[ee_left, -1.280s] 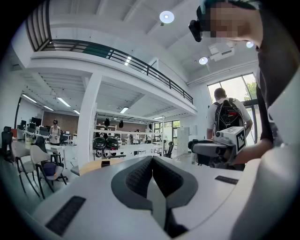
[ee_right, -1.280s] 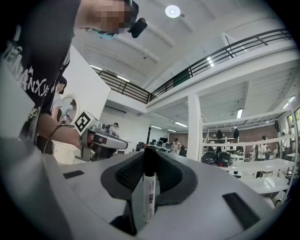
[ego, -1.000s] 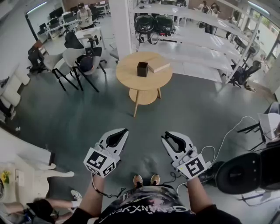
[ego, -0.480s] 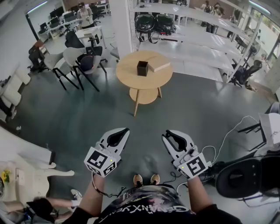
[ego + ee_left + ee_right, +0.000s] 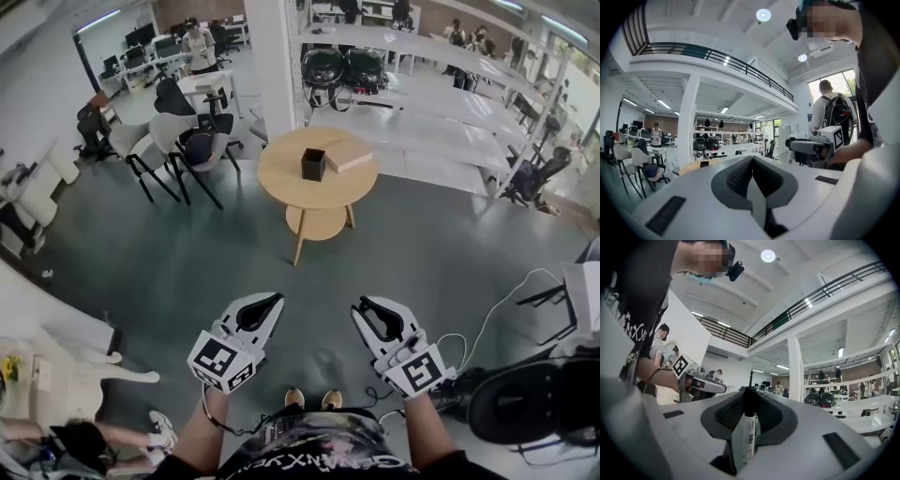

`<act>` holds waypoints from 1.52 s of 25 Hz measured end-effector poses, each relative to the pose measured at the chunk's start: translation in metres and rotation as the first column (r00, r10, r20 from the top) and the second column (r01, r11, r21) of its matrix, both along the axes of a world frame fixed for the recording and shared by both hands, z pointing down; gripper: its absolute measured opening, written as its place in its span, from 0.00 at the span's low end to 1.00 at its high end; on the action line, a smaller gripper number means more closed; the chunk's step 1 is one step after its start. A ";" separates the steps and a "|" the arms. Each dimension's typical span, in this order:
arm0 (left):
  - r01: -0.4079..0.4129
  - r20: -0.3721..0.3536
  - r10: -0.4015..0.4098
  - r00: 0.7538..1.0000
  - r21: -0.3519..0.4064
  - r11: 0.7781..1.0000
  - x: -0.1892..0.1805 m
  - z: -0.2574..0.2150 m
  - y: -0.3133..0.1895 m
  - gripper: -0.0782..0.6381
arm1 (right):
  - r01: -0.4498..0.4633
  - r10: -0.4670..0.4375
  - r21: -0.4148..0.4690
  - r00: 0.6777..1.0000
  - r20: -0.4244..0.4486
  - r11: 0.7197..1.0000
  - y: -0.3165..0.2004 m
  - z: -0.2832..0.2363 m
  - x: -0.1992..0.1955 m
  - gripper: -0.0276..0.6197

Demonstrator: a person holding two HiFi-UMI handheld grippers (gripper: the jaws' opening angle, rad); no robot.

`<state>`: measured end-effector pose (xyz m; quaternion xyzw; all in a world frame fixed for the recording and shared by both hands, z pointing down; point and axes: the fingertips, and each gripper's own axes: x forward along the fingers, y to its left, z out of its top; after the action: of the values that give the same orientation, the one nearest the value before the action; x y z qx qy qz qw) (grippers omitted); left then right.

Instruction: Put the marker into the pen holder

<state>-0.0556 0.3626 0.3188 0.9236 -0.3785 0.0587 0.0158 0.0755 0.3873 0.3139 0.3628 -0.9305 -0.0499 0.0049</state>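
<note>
A black square pen holder [image 5: 312, 164] stands on a round wooden table [image 5: 291, 183] well ahead of me across the grey floor; the holder [image 5: 704, 163] also shows small in the left gripper view. My right gripper [image 5: 368, 307] is shut on a white marker with a black cap [image 5: 748, 427], which stands upright between the jaws [image 5: 750, 392]. My left gripper [image 5: 265, 300] is shut with nothing in it [image 5: 752, 160]. Both grippers are held side by side at waist height, pointing toward the table, far short of it.
A flat tan box [image 5: 349, 157] lies on the table beside the holder. Chairs [image 5: 178, 141] stand to the left, a white pillar [image 5: 277, 56] behind, long white shelves [image 5: 450, 103] at the right. Cables [image 5: 487, 300] and a black office chair [image 5: 525, 403] lie at the lower right.
The table and holder sit slightly lower and nearer in the head view, and both grippers show a little lower. The marker stays in the right gripper.
</note>
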 end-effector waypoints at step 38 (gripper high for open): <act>0.007 0.014 -0.007 1.000 0.037 0.999 0.047 0.020 -0.034 0.14 | 0.021 -0.021 0.046 1.000 -0.001 0.999 -0.034 0.020 0.039 0.16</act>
<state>-0.0084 0.3285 0.3392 0.9220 -0.3828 0.0582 -0.0035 0.1145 0.3530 0.3334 0.3529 -0.9329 -0.0715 -0.0039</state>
